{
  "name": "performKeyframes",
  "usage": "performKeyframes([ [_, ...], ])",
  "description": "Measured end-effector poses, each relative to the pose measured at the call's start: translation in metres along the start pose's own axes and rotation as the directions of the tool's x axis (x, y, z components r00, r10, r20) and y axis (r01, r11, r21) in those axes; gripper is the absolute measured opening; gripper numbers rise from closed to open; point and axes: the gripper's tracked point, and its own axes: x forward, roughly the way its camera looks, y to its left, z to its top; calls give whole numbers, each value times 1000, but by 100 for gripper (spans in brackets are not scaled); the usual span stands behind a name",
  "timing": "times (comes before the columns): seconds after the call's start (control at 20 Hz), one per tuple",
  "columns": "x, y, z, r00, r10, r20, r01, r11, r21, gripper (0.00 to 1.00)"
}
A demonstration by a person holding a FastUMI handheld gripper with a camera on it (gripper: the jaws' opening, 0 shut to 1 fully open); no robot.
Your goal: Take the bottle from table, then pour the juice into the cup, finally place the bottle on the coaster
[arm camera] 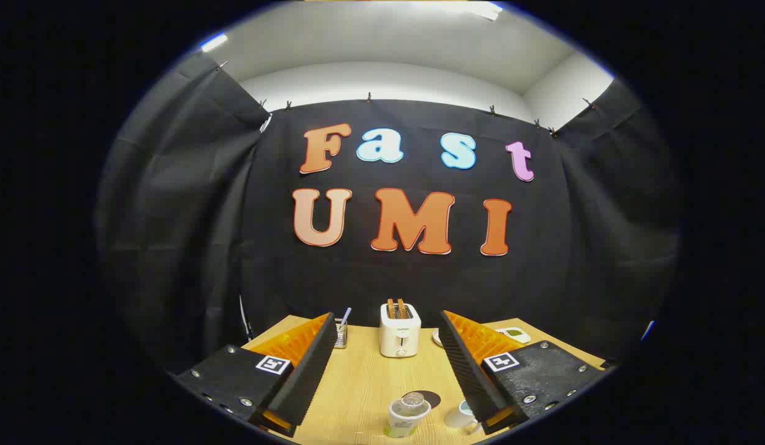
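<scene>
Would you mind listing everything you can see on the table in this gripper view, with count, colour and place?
table: one, light wood, under everything, set against the black cloth wall.
bottle: one, clear with a pale label, upright between the fingers, nearest the camera.
coaster: one, dark and round, flat on the table just behind the bottle.
cup: one, white, beside the bottle, partly hidden by the right finger.
toaster: one, white, with two brown slices in its slots, far end of the table.
holder: one, metal mesh, with a thin stick in it, left of the toaster.
white device: one, far right end; too small to identify.
gripper: one, fingers spread wide apart, empty, above the table.
</scene>
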Motion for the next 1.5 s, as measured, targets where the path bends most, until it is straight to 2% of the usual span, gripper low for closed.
performKeyframes([
  [0.2,-8,7,7,999,53,5,-53,997,59,98],
  [0.4,-16,4,24,997,61,57,-67,993,99,98],
  [0.65,-17,3,25,997,56,61,-64,990,129,98],
  [1.05,-5,-6,-3,1000,27,1,-27,994,107,98],
  [1.5,12,-28,-60,995,-10,-102,22,993,119,98],
])
